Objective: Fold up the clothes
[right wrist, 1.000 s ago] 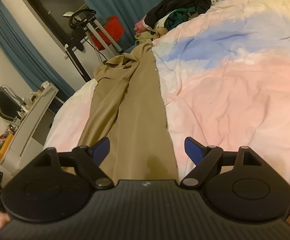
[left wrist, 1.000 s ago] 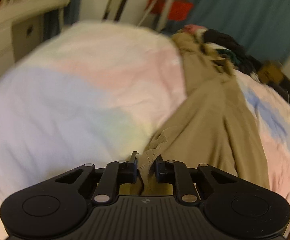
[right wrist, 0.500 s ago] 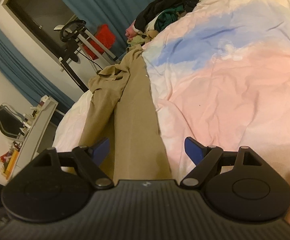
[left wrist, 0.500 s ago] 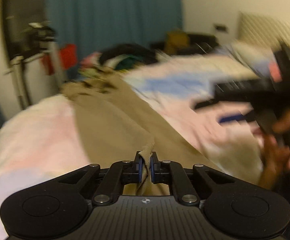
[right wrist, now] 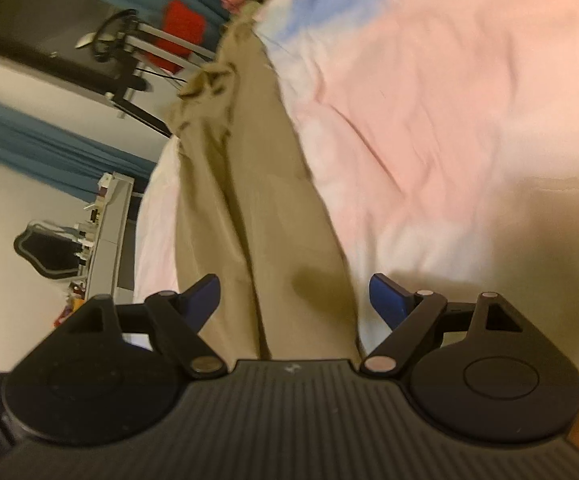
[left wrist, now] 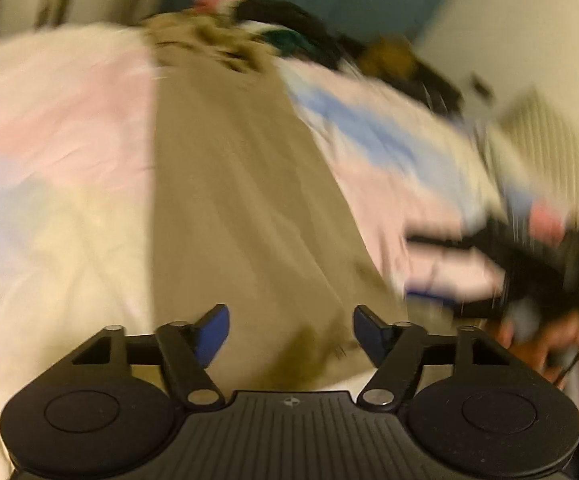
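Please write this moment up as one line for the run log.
task: fold clothes | left gripper: jaws opening, nothing pinched | right gripper: open, empty | trousers: lying lengthwise on bedspread

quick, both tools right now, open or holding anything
left tool: opening, empty, khaki trousers lying below.
right tool: open, empty.

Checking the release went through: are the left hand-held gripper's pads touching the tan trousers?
Apart. In the left wrist view the left hand-held gripper is opening, blue pads either side of the tan trousers, clear of the cloth.
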Action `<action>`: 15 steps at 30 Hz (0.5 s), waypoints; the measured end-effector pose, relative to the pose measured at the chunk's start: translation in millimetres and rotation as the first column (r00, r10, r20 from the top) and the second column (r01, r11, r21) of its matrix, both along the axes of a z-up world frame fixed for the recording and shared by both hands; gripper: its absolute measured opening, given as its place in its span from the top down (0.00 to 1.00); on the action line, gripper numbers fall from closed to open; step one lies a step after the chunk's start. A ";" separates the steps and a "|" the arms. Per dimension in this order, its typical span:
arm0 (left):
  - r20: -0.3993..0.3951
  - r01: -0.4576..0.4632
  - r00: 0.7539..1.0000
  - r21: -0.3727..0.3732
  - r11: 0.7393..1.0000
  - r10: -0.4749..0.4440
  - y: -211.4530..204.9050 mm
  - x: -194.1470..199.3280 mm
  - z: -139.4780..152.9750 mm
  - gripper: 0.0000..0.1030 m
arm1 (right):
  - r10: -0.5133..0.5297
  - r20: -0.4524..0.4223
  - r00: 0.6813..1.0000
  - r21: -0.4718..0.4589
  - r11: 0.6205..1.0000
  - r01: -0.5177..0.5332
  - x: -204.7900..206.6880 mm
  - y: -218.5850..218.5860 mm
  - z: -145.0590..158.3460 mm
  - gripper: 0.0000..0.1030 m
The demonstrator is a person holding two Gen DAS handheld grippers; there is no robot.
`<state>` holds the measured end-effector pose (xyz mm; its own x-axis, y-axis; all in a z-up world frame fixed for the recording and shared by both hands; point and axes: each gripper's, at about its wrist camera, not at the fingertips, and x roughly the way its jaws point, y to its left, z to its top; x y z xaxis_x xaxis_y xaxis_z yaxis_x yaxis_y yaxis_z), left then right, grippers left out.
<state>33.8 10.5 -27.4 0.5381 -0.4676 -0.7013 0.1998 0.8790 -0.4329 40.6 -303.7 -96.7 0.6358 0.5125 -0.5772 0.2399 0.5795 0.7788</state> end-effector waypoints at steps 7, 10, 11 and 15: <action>-0.235 -0.222 0.955 -0.166 0.961 0.180 44.8 31.1 -33.8 0.30 | 0.044 -0.074 0.996 0.026 0.999 -0.043 1.4 9.4 -15.7 0.45; -0.261 -0.196 0.955 -0.183 0.963 0.144 40.5 33.8 -41.1 0.39 | 0.076 -0.083 0.994 0.044 0.996 -0.073 1.8 13.7 -17.4 0.72; -0.259 -0.191 0.956 -0.185 0.964 0.140 40.3 32.2 -41.3 0.41 | 0.078 -0.078 0.994 0.044 0.996 -0.075 0.4 14.4 -16.5 0.77; -0.252 -0.204 0.955 -0.174 0.963 0.157 43.5 24.5 -43.1 0.71 | 0.079 -0.059 0.995 0.042 0.996 -0.076 -4.7 14.1 -12.2 0.79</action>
